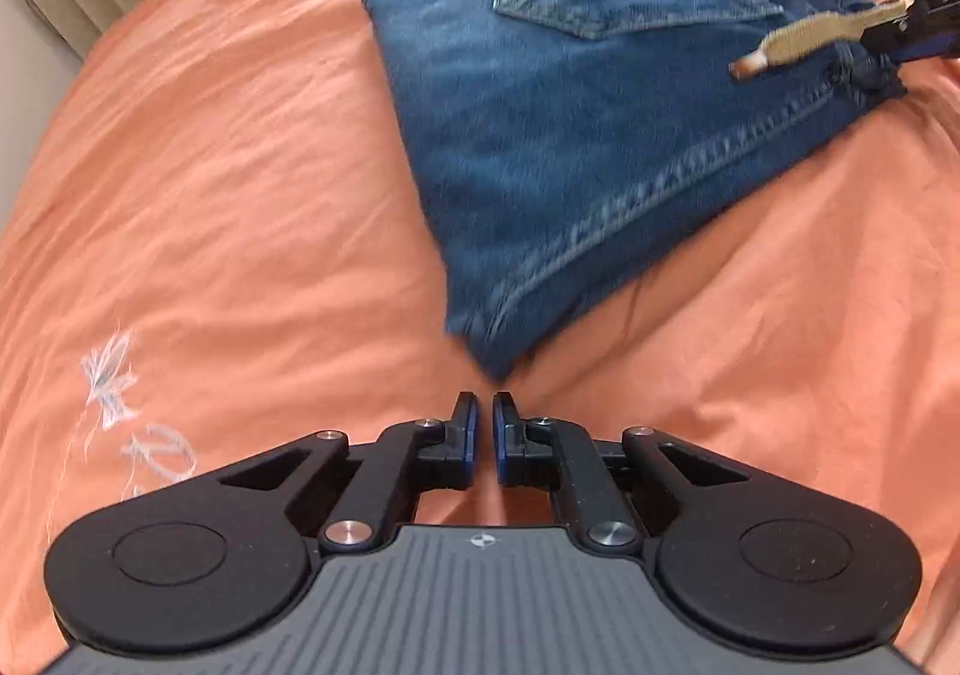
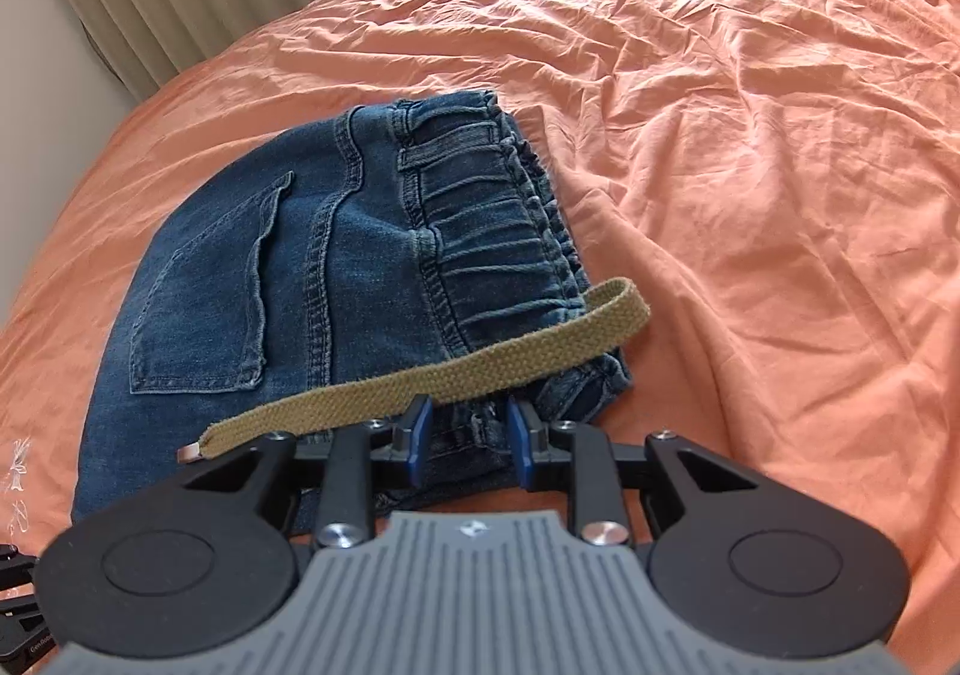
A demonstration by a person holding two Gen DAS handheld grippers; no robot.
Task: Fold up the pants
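Black linkages, blue-padded jaws, silver screws.

Folded jeans [image 2: 312,267] (denim) on orange bed [image 2: 750,135]

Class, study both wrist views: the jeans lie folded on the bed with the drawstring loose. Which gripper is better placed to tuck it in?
Probably the right gripper: its open jaws sit right at the khaki drawstring by the waistband of the jeans. The left gripper, nearly closed, sits off the far corner.
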